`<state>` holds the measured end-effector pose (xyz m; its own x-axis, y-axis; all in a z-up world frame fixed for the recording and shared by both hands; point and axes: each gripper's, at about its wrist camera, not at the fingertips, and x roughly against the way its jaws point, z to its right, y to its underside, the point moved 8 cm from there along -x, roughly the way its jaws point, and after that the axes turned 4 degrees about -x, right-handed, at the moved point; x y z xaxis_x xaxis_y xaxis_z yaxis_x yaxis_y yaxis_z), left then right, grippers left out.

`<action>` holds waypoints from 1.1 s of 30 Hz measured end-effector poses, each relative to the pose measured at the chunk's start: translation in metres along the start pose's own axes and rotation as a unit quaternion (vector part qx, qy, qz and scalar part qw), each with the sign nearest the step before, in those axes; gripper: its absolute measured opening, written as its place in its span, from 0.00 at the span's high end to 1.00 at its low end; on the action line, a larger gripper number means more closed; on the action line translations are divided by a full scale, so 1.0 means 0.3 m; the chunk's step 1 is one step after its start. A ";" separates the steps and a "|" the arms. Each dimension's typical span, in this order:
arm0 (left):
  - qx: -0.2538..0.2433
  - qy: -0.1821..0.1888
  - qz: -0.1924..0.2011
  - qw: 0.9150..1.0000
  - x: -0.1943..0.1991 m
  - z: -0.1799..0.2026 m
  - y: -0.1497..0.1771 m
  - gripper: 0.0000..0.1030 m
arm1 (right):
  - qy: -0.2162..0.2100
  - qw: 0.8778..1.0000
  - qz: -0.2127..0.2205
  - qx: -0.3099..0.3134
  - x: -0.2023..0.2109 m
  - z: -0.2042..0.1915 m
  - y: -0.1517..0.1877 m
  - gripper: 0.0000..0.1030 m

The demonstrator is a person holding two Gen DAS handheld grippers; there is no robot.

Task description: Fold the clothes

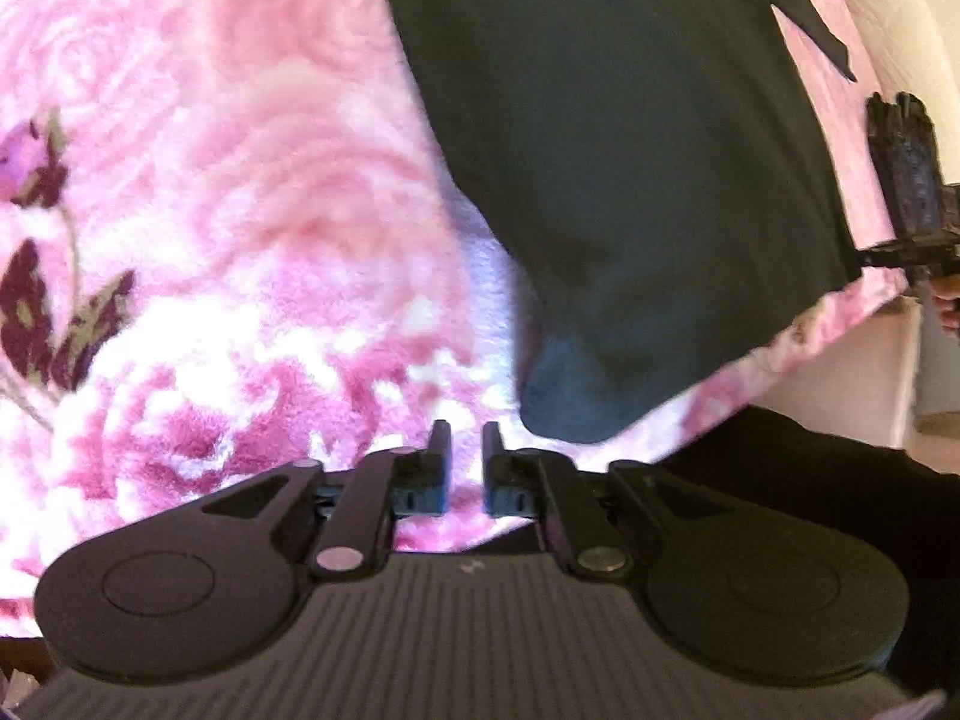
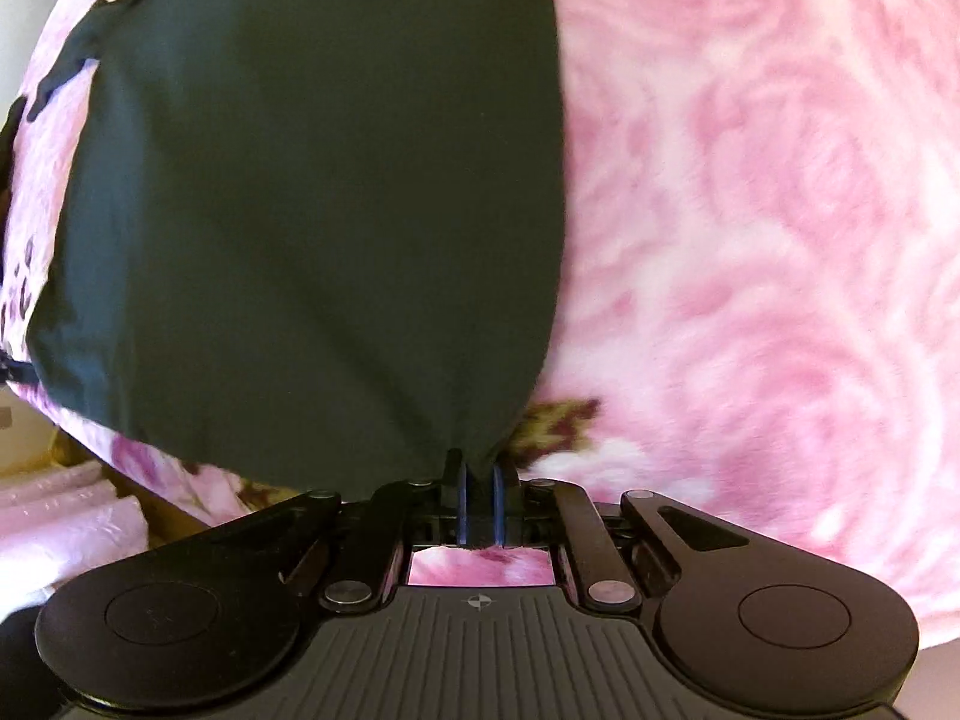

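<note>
A dark green garment lay spread on a pink rose-patterned blanket. My right gripper had its fingers closed on the garment's near corner, the cloth bunched between them. My left gripper hung over bare blanket just beside the other near corner, fingers almost closed on nothing. To fold cleanly, I judged the left should reopen and catch that corner first.
</note>
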<state>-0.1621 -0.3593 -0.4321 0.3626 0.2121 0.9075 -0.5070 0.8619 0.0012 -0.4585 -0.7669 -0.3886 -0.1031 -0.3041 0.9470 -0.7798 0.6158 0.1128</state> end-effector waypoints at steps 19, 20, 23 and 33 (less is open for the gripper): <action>0.037 0.104 0.024 0.994 0.048 0.088 -0.038 0.97 | -0.012 1.000 0.029 -0.003 0.084 -0.039 0.008 0.93; 0.048 0.101 0.020 0.994 0.050 0.069 -0.032 0.97 | -0.011 1.000 0.020 -0.003 0.074 -0.039 0.023 0.93; 0.074 0.091 0.006 0.993 0.020 0.035 -0.027 0.97 | -0.011 1.000 -0.013 -0.001 0.015 -0.030 0.053 0.93; 0.005 0.005 -0.042 0.999 -0.057 0.071 -0.046 0.96 | 0.016 0.999 -0.042 -0.010 -0.149 -0.081 0.083 0.93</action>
<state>-0.1780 -0.3845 -0.4388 0.4116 0.1432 0.9000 -0.4815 0.8727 0.0813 -0.4583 -0.7202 -0.4207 -0.0178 -0.3332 0.9427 -0.7726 0.6031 0.1986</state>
